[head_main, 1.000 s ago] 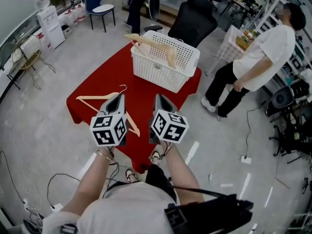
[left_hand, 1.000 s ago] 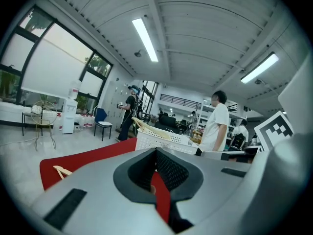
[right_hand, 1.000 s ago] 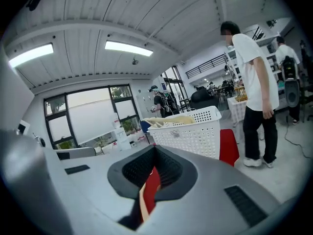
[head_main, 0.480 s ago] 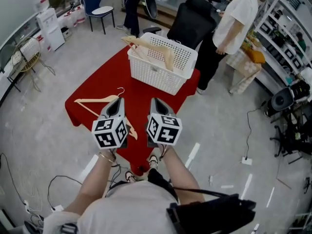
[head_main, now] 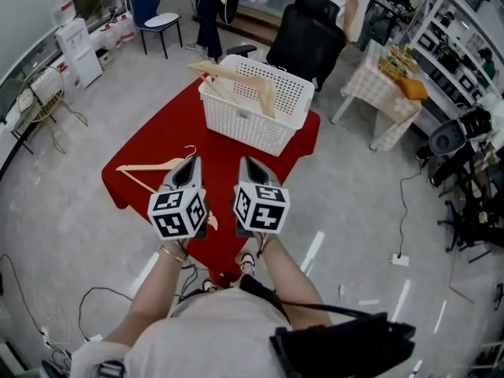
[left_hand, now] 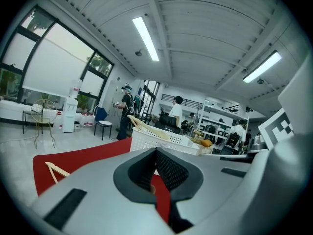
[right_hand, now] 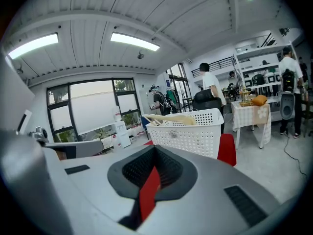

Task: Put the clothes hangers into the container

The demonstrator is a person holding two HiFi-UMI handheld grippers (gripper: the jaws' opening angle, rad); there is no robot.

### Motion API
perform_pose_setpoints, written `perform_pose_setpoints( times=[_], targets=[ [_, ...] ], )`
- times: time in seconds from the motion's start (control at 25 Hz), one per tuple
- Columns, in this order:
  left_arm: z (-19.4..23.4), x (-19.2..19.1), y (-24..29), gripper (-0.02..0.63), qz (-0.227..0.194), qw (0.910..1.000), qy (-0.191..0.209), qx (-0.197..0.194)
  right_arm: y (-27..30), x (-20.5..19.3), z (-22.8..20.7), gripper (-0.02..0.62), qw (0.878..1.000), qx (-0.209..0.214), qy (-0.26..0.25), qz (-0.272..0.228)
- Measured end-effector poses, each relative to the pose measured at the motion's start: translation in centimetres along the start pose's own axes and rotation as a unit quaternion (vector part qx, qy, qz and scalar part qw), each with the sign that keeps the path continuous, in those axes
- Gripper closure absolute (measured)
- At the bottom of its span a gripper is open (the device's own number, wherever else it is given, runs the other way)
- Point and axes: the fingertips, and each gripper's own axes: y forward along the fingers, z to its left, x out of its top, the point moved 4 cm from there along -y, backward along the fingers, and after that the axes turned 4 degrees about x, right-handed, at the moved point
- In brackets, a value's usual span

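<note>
A white perforated basket (head_main: pixel 250 107) stands at the far end of the red table (head_main: pixel 169 128), and wooden hangers (head_main: pixel 236 75) lie across its top. Another wooden hanger (head_main: pixel 148 166) lies on the cloth at the near left, partly hidden behind my left gripper (head_main: pixel 189 164). My right gripper (head_main: pixel 246 164) hovers beside it over the table's near edge. Both are shut and empty. The left gripper view shows its jaws together, the loose hanger (left_hand: pixel 56 169) low left and the basket (left_hand: pixel 161 140) ahead. From the right gripper, the basket (right_hand: pixel 191 131) with its hangers (right_hand: pixel 168 119) is ahead.
A black office chair (head_main: pixel 309 42) stands behind the basket, and a blue chair (head_main: pixel 153 18) is at the back left. A small cloth-covered table (head_main: pixel 386 85) and shelves are at the right. People stand at the back. Cables (head_main: pixel 398 211) trail on the floor.
The person in the white shirt has walked from the table's right side to the back of the room. Both grippers stay shut and have shifted slightly left.
</note>
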Motion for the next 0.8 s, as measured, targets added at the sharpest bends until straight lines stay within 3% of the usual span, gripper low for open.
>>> perform_pose_setpoints(
  times=[0.24, 0.44, 0.6, 0.8],
  targets=[
    [0.4, -0.3, 0.3, 0.604, 0.002, 0.9998, -0.002, 0.022, 1.1, 0.1, -0.4, 0.578, 1.000, 0.017, 0.005, 0.008],
    [2.6, -1.5, 0.6, 0.604, 0.012, 0.9968, -0.015, 0.077, 3.8, -0.5, -0.7, 0.578, 0.998, 0.053, 0.020, 0.033],
    [6.7, -3.0, -0.2, 0.604, 0.023, 0.9901, -0.045, 0.131, 7.2, -3.3, 2.0, 0.577, 0.990, 0.107, 0.015, 0.093],
    [9.9, -5.3, -0.6, 0.604, 0.044, 0.9801, -0.072, 0.180, 11.0, -7.5, 5.0, 0.575, 0.969, 0.166, -0.015, 0.183]
  ],
)
